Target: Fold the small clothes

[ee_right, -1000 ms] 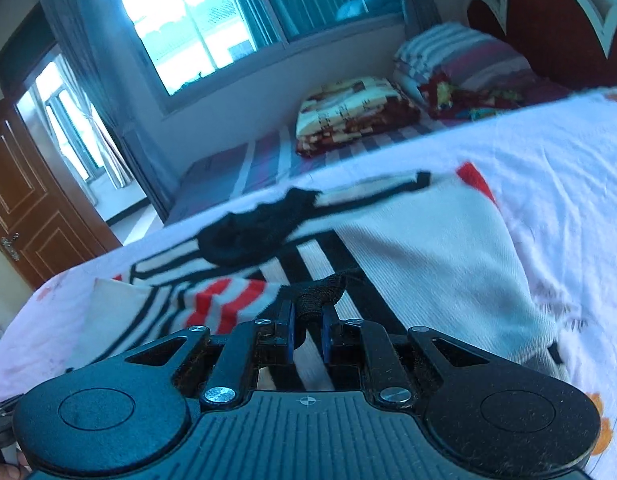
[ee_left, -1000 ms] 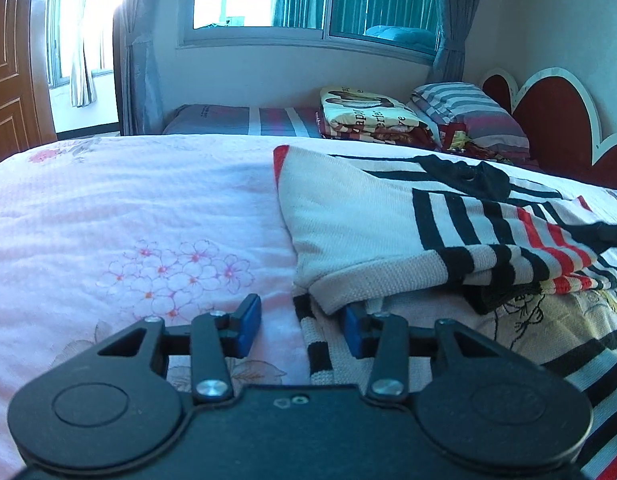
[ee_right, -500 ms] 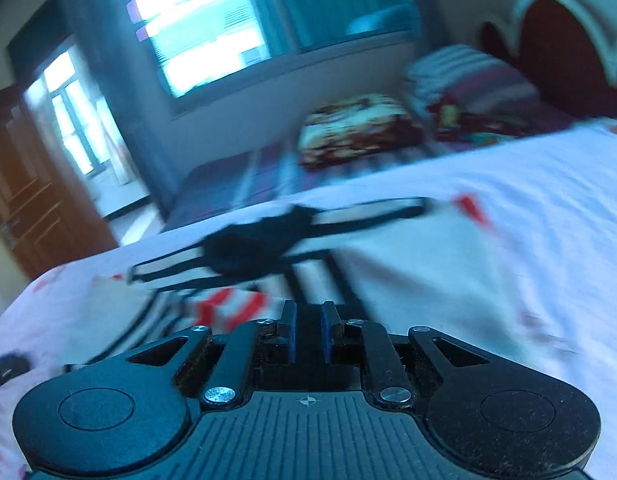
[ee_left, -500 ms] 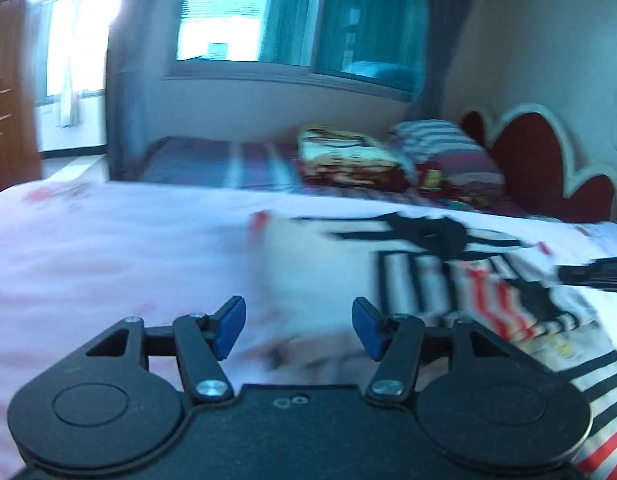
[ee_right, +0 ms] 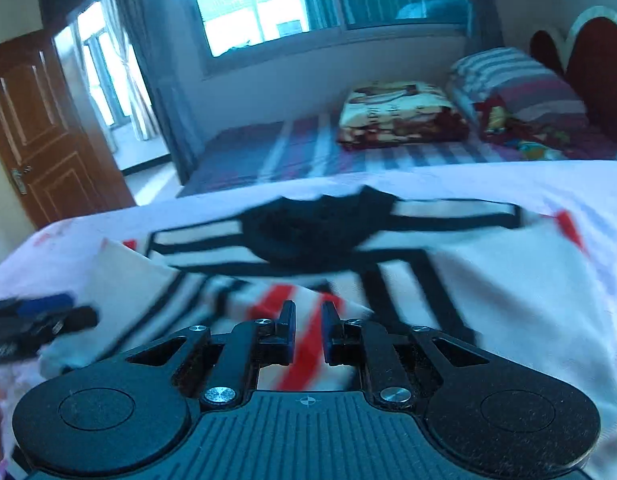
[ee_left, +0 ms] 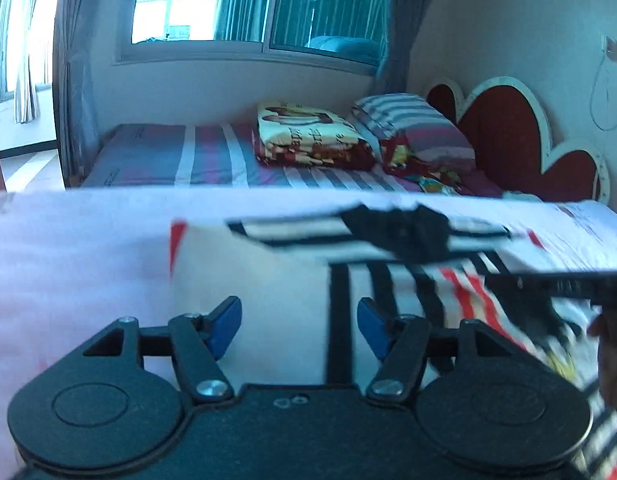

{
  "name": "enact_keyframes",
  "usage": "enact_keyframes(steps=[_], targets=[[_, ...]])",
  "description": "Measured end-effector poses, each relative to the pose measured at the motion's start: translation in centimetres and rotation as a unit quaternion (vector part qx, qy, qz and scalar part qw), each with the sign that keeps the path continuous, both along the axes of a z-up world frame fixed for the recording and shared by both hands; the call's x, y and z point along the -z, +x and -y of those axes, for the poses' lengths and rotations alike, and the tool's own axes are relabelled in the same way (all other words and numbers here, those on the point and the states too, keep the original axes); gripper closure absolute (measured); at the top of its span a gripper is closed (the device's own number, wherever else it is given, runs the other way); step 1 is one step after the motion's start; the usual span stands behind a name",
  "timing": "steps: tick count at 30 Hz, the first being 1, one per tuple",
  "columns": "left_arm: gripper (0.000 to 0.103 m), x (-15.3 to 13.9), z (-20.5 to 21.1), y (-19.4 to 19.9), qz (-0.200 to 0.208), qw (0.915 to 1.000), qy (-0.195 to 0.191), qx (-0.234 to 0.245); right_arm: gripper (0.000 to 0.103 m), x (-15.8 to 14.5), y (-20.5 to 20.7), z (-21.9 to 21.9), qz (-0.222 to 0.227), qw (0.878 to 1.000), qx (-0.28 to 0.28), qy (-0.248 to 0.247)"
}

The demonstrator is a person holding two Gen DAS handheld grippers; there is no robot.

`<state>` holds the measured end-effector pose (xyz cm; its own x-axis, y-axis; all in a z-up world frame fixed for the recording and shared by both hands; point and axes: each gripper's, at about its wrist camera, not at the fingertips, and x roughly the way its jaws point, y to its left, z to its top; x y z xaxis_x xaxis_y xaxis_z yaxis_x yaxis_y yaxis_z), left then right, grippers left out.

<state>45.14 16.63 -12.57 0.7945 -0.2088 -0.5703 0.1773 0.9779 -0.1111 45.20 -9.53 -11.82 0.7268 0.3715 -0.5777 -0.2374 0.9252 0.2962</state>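
The striped sweater (ee_left: 276, 280) lay spread on the bed (ee_left: 68, 248), over a pale pink sheet. It was a cream knit with black and red bands and a dark collar (ee_left: 400, 228) toward the far side of the bed.

The left tool (ee_left: 299, 322) hung above the sweater's near cream part. Its jaws were opening, the blue pads (ee_left: 224, 324) set well apart, and nothing was pinched between them; only the cloth below showed through the gap. A black stripe of the sweater ran just inside the right-hand pad in the left wrist view.

The right tool (ee_right: 308, 330) stood with its jaws narrow, a thin gap between them, over the red and white striped part of the sweater (ee_right: 488, 280). The red stripe showed through that gap, but the blur made it unclear whether the pads pressed on any cloth. In the left wrist view this tool (ee_left: 556, 286) reached in from the right edge over the striped part; in the right wrist view the left tool (ee_right: 36, 320) showed at the left edge, beside the sweater's folded cream corner.
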Motion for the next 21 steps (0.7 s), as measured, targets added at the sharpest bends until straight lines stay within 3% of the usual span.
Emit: enact_keyframes(steps=[5, 8, 11, 17, 19, 21], targets=[[0.041, 1.3, -0.9, 5.6, -0.041, 0.9991, -0.005, 0.01, 0.09, 0.7, 2.7, -3.3, 0.002, 1.0, -0.023, -0.005], [0.041, 3.1, -2.4, 7.9, -0.068, 0.9976, 0.01, -0.005, 0.09, 2.1, 3.8, -3.3, -0.014, 1.0, -0.003, -0.009], [0.039, 3.7, -3.9, 8.0, -0.058, 0.9982, -0.009, 0.008, 0.09, 2.7, 3.6, -2.6, -0.001, 1.0, -0.006, 0.0], [0.042, 3.1, -2.3, 6.8, -0.038, 0.9986, 0.037, 0.007, 0.09, 2.3, 3.4, -3.0, -0.004, 1.0, 0.008, -0.003], [0.04, 1.8, -0.9, 5.9, 0.003, 0.9975, 0.066, 0.026, 0.09, 1.5, 3.0, -3.5, 0.004, 1.0, 0.009, 0.001], [0.037, 1.2, -0.1, 6.0, 0.006, 0.9977, 0.053, 0.042, 0.09, 1.2, 3.1, -4.5, 0.008, 1.0, 0.007, 0.01]])
